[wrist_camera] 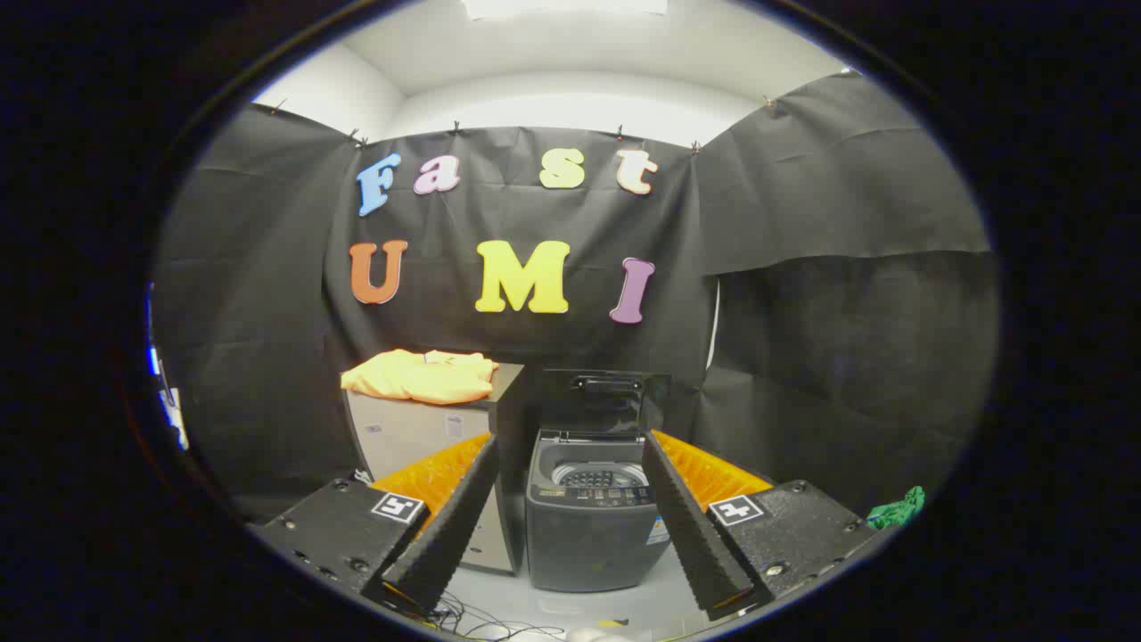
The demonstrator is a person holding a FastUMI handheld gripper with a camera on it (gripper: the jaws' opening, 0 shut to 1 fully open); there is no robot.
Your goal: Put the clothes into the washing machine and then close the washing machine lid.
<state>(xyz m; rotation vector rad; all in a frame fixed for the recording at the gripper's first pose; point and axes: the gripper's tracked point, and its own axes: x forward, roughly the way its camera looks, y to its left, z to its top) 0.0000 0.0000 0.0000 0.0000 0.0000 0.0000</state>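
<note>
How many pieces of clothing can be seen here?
1: the orange garment lies on the cabinet beside the open washing machine, beyond the open, empty claw. More may be hidden inside the drum.

You see a small dark grey washing machine (593,522) standing upright on the pale floor, ahead of your fingers and framed between them. Its lid (615,401) is open and stands up against the black wall, so the drum opening shows. The orange clothes (421,375) lie crumpled on top of the cabinet just beside the machine, on its left.
</note>
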